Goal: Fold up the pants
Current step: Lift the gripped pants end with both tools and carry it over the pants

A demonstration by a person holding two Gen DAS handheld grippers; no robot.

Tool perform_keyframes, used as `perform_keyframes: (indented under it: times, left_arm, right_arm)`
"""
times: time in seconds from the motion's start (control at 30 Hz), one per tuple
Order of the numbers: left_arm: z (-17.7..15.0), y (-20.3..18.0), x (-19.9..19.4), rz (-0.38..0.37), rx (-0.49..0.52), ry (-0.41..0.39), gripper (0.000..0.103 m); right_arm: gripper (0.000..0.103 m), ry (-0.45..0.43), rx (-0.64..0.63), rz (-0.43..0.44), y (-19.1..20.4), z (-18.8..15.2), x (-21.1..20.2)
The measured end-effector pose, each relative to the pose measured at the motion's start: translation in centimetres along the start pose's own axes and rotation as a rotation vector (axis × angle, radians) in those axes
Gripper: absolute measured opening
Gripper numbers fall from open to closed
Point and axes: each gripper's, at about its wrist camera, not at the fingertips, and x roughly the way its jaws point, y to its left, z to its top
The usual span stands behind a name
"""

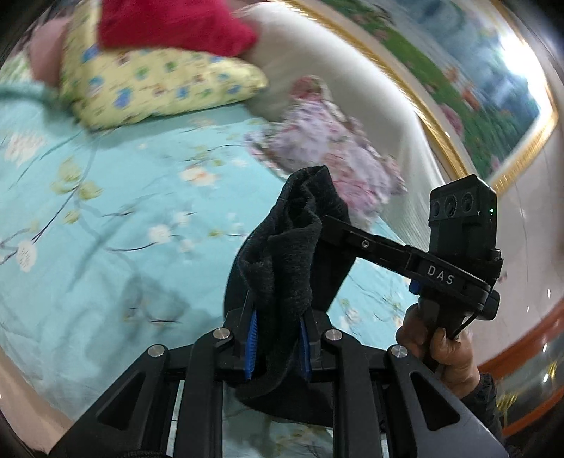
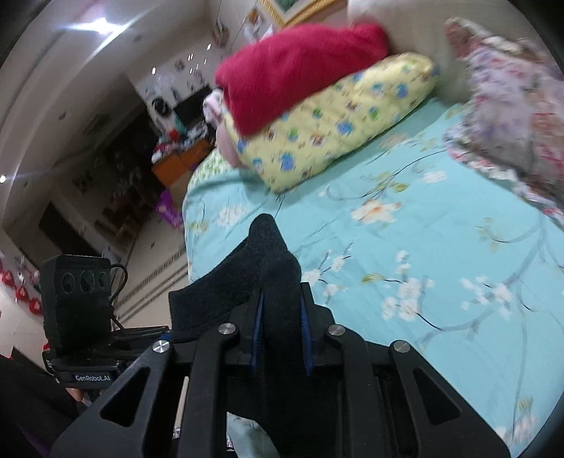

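Observation:
The black fleecy pants [image 1: 292, 246] hang bunched above the bed, held by both grippers. In the left wrist view my left gripper [image 1: 278, 317] is shut on a fold of the cloth, with its blue pads [image 1: 251, 347] pressing from both sides. The right gripper [image 1: 326, 225] reaches in from the right, its finger buried in the same bundle, with a hand [image 1: 440, 352] on its handle. In the right wrist view my right gripper [image 2: 282, 317] is shut on another part of the pants [image 2: 268, 264]. The left gripper's body [image 2: 77, 296] shows at the left.
Below lies a bed with a teal flowered sheet [image 1: 105, 211]. A yellow patterned pillow [image 1: 151, 84] with a red garment [image 1: 169, 24] on it lies at the head end, beside a pink floral pillow [image 1: 328, 141]. A framed picture [image 1: 440, 81] hangs above the cream headboard [image 1: 338, 67].

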Motion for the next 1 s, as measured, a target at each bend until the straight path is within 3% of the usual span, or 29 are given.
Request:
perform_keyframes:
  times: [0.23,0.57,1.0]
  left_arm:
    - [-1.7,-7.4,1.5,-0.087,0.116,0.051,0.018]
    - [-6.9,-16.3,4.9,-0.140,0.297,0.150,0.018]
    - [-13.0,-20.1,8.5,-0.118,0.439,0.255,0.018]
  right_arm:
    - [0.019,-0.140,0.080,-0.029,-1.9,-3.4,-6.8]
    - [0.019,-0.321,0.235,-0.062,-5.8,-11.3,-15.4]
    - [0.019,-0.427,0.387,-0.116,-8.7,-19.7,-19.1]
